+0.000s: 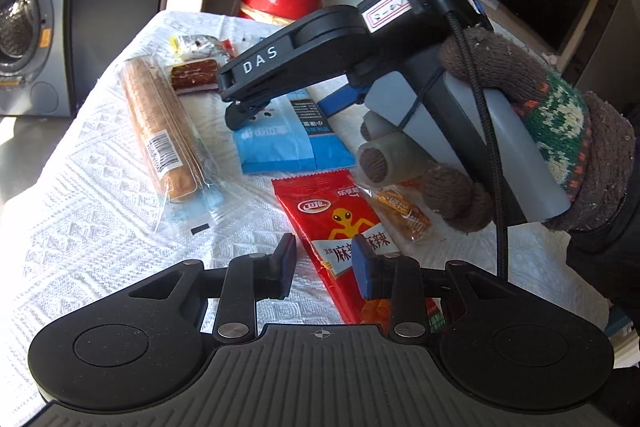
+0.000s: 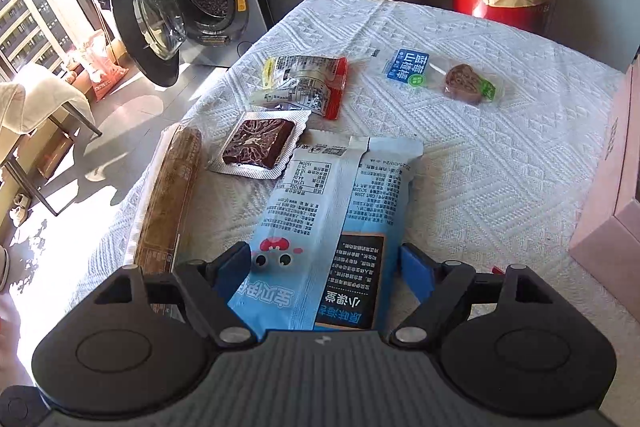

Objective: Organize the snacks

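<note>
Right wrist view has the right tongs (image 2: 324,267) spread wide with the blue snack pack (image 2: 340,203) lying flat between the blue pads, not pinched as far as I can see. That's where it could go sideways imo: the pack is broad and flat on the cloth-covered desk (image 2: 480,163), so closing from this angle might just crumple the film or grab the cloth along with it, and a slippery wrapper could squirt out. The long biscuit roll (image 2: 172,195) sits just beside the left pad, so a sloppy close could nudge it toward the desk edge. Left tongs (image 1: 325,263) are narrowed but not pressed together, and seem to hover over the red spicy strip packet (image 1: 340,239); can't tell if they touch it. The gloved hand (image 1: 532,131) is right over that packet too, so both hands could bump.
</note>
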